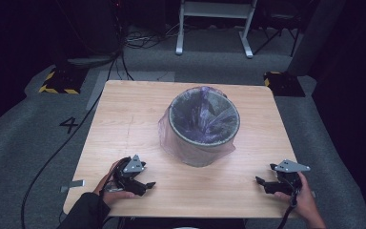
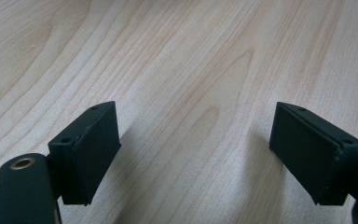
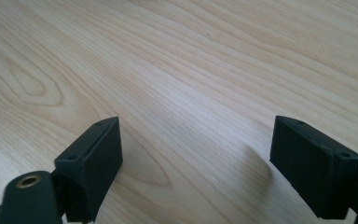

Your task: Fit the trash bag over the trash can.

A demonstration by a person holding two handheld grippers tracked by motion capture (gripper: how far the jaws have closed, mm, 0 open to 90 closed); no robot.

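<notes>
Left gripper [image 1: 145, 183] and right gripper [image 1: 262, 182] rest on wooden table [image 1: 124, 124]; jaws spread wide, holding nothing. Bag-lined bin [image 1: 204, 125] stands between them, farther back.

A white metal frame [image 1: 215, 19] stands beyond the wooden table [image 1: 124, 124].

Room: dim, black at frame edges.
Table [image 1: 124, 124]: lit from above, mild central glare.
Jaws: soft shadows, near edges blurred.

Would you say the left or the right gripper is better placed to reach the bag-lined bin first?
Probably left: the left gripper sits nearer the bin, whose loose bag hangs toward that side. The right gripper lies farther off. Both are open.
</notes>
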